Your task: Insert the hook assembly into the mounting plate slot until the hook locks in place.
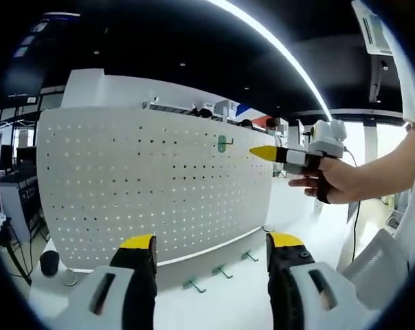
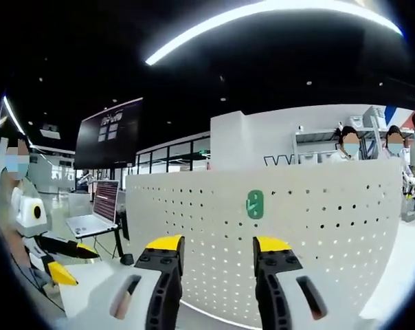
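My left tool (image 1: 211, 247) is spread wide with nothing between its jaws, facing the upright white pegboard (image 1: 125, 185). Spare green hooks (image 1: 221, 272) lie on the surface (image 1: 228, 302) below. One green hook (image 2: 255, 204) is seated high on the board. My right tool (image 2: 218, 251) is likewise wide apart and unladen.

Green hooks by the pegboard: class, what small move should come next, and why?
Probably lower the open left gripper to a loose green hook on the table. One hook already sits on the pegboard, the right gripper near it; both grippers carry nothing.
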`<state>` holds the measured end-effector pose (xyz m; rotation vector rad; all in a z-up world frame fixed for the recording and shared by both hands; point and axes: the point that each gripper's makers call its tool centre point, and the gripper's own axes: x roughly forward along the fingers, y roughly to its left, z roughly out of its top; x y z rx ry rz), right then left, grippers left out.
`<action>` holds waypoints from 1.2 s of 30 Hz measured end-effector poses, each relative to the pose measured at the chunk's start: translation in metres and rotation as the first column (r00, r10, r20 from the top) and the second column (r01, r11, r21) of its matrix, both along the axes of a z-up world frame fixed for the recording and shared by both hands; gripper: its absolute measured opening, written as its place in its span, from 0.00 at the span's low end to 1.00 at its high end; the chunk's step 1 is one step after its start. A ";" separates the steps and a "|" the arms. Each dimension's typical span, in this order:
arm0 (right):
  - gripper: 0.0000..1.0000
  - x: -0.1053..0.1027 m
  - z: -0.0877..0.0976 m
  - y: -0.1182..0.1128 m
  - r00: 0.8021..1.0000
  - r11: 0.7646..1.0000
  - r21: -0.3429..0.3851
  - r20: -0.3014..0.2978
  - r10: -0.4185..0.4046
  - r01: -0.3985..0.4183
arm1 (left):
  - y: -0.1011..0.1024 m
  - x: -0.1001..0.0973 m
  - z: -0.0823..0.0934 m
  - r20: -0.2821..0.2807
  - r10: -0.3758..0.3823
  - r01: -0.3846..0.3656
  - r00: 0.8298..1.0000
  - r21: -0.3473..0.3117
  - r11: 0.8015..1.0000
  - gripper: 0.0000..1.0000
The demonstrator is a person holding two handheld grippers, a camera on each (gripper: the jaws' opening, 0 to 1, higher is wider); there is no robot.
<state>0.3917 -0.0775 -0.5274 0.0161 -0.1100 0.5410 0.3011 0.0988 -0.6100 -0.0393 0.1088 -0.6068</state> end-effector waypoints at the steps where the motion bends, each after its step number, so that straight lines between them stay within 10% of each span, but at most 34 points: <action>1: 0.40 -0.003 -0.001 -0.001 1.000 1.000 -0.011 -0.002 0.001 -0.002 | 0.000 0.000 0.001 0.001 -0.001 0.001 1.000 -0.001 1.000 0.67; 36: 0.53 -0.077 -0.050 -0.026 0.996 0.999 -0.024 -0.084 0.035 -0.037 | 0.012 -0.012 -0.004 0.003 0.005 -0.005 1.000 0.011 1.000 0.71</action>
